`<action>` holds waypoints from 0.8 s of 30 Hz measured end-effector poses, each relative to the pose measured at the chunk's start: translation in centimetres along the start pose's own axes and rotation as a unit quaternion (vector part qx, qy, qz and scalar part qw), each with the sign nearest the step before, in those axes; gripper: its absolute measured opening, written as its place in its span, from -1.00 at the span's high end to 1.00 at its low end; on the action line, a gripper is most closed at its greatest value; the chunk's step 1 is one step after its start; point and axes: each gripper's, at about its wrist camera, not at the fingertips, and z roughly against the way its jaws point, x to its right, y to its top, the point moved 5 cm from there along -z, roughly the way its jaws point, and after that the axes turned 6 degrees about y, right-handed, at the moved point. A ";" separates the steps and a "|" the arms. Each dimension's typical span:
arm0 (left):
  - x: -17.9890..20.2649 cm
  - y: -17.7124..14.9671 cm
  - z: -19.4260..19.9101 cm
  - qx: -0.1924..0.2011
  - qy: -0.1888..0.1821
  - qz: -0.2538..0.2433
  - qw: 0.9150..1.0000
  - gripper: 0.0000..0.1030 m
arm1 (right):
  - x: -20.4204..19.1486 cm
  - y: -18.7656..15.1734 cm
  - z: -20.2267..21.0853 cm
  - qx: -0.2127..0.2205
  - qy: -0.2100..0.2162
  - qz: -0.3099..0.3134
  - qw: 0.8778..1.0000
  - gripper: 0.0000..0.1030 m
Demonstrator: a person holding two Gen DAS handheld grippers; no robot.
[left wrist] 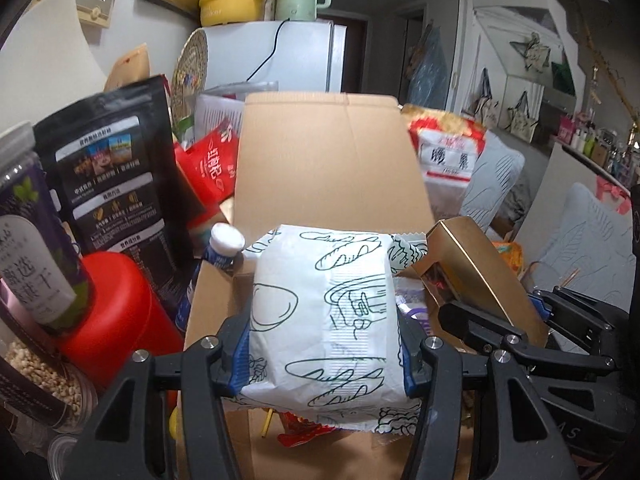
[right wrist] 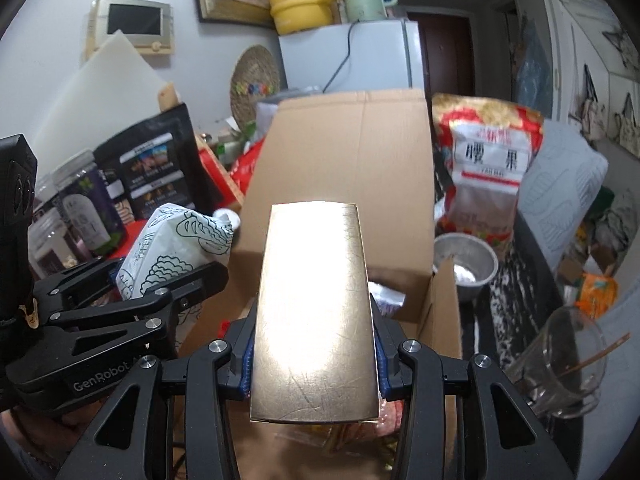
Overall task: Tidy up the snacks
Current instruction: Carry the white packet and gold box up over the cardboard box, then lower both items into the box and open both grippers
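Ahead: the cardboard box [left wrist: 320,168] lies open to you from above.
Far side: its raised flap blocks passage.
Left: red canister [left wrist: 120,312] crowds the wall.

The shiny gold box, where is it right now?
The gold box is clamped in the right gripper, over the open cardboard box, right of the white bread bag.

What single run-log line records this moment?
left gripper: holds white snack bag | right gripper: holds gold box | both over cardboard box
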 end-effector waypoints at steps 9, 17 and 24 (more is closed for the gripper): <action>0.0 -1.2 -2.8 -0.038 0.021 -0.007 0.999 -0.06 | 1.1 -0.9 -2.4 -0.030 -0.020 -0.016 0.999 0.16; -0.1 -2.1 -4.8 -0.070 0.024 -0.009 0.997 -0.06 | 1.7 -1.9 -3.9 -0.055 -0.042 -0.016 0.997 0.16; 0.0 -2.9 -6.3 -0.100 0.028 -0.009 0.995 -0.06 | 1.9 -2.4 -4.4 -0.068 -0.053 -0.013 0.996 0.11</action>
